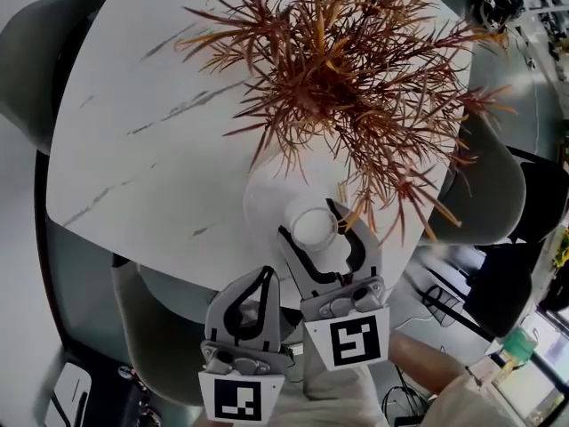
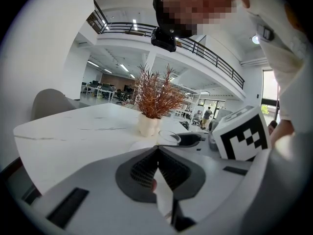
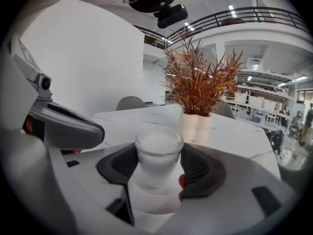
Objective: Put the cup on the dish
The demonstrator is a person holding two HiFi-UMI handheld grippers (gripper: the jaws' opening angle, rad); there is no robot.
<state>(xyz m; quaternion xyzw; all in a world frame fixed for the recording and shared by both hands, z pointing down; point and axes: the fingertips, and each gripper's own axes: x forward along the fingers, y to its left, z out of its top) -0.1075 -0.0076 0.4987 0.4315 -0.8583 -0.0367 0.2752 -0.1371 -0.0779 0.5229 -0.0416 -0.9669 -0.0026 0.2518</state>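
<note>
A clear glass cup point(image 1: 313, 229) stands between the jaws of my right gripper point(image 1: 309, 221), which is shut on it. In the right gripper view both ribbed pads point(image 3: 199, 168) press the cup's point(image 3: 157, 163) sides. The cup is over the near part of a white dish point(image 1: 267, 194) on the white marble table point(image 1: 133, 149); I cannot tell whether it rests on the dish. My left gripper point(image 1: 265, 276) hangs shut and empty just off the table's near edge, to the left of the right one. In its own view the pads point(image 2: 146, 166) meet, and the cup point(image 2: 168, 137) shows ahead.
A white pot point(image 3: 195, 126) with a spreading red-brown plant point(image 1: 347, 69) stands just beyond the dish, its leaves hanging over the dish and the cup. Grey chairs point(image 1: 484, 185) ring the table, one under its near edge point(image 1: 169, 327).
</note>
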